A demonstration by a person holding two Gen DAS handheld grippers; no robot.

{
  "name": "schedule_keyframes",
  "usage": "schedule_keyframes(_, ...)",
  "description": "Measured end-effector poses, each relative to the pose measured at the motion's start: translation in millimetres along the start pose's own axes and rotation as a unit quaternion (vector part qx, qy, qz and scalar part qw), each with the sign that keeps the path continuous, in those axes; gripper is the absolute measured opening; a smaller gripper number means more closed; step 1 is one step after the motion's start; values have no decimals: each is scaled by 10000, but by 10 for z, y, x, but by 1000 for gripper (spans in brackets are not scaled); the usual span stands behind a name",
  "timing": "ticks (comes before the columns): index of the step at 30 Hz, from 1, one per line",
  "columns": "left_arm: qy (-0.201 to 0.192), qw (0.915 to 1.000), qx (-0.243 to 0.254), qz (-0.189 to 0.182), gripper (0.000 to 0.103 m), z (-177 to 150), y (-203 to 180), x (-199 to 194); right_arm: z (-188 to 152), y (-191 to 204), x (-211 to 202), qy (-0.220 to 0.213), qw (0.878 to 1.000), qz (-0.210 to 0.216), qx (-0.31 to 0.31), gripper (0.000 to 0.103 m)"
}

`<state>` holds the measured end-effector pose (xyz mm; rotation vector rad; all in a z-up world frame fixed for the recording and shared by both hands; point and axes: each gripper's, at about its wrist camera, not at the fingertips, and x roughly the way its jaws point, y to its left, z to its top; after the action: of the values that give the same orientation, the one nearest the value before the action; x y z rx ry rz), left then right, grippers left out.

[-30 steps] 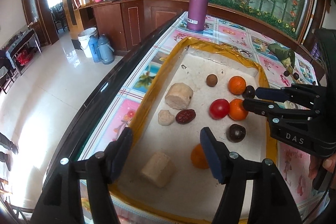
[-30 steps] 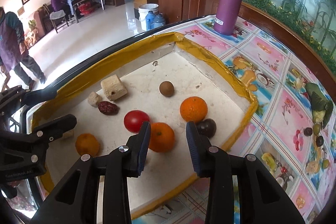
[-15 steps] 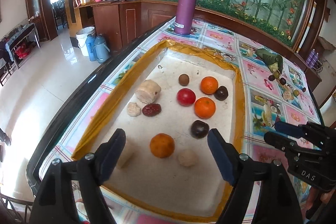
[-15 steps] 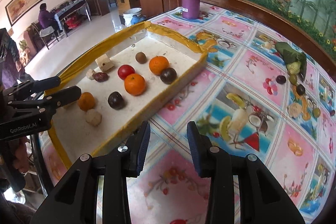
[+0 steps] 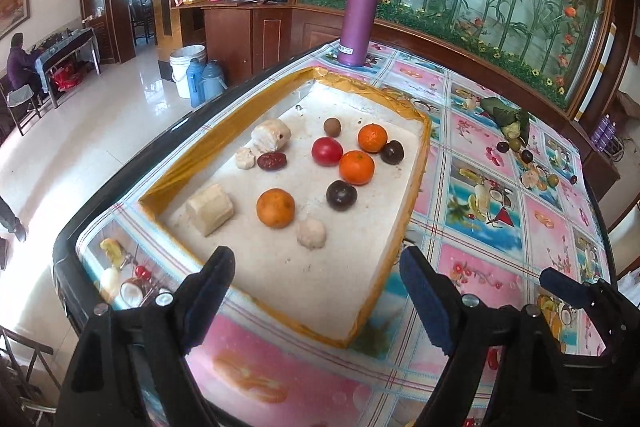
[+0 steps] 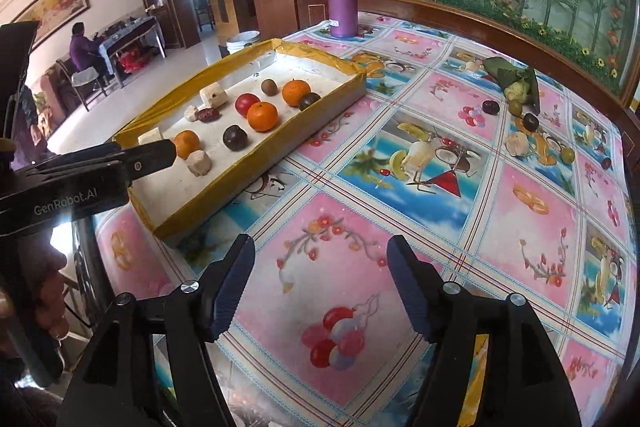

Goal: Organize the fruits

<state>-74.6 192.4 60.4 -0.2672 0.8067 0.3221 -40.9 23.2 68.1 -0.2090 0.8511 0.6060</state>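
Note:
A white foam tray (image 5: 416, 163) with a yellow taped rim holds three oranges (image 5: 276, 207), a red tomato (image 5: 327, 151), dark plums (image 5: 341, 195), a red date (image 5: 272, 161), a brown longan (image 5: 332, 127) and pale chunks (image 5: 209, 209). The tray also shows in the right wrist view (image 6: 320, 117). My left gripper (image 5: 316, 297) is open and empty, hovering over the tray's near end. My right gripper (image 6: 320, 289) is open and empty above the tablecloth, right of the tray. More loose fruits (image 6: 520, 115) lie at the far right of the table.
A purple flask (image 5: 357, 17) stands beyond the tray. A green leaf bundle (image 6: 510, 75) lies by the loose fruits. The table's dark edge (image 5: 64, 239) runs along the left, with open floor beyond. A wooden ledge and glass screen back the table.
Both grippers have pulled back from the tray and risen. The right gripper has swung right, off the tray to over the tablecloth, and opened wider. The fruits in the tray have not moved.

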Motion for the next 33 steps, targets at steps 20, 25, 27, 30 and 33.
schedule_keyframes(20,-409,9986,336,96,89,-55,646,-150,-120,565,-123,-370,9955,-835,252,81)
schedule_keyframes(25,-596,9967,558,40,89,-81,681,-150,-110,672,-131,-520,9929,-1038,271,81)
schedule_keyframes(27,-629,9959,643,6,89,-96,674,-136,-116,705,-126,-562,9918,-1114,265,81)
schedule_keyframes(30,-624,9953,736,-8,89,-111,664,-93,-135,737,-103,-588,9906,-1207,264,82)
schedule_keyframes(33,-548,9960,704,-36,89,-108,692,-55,-148,744,-85,-572,9899,-1256,313,85)
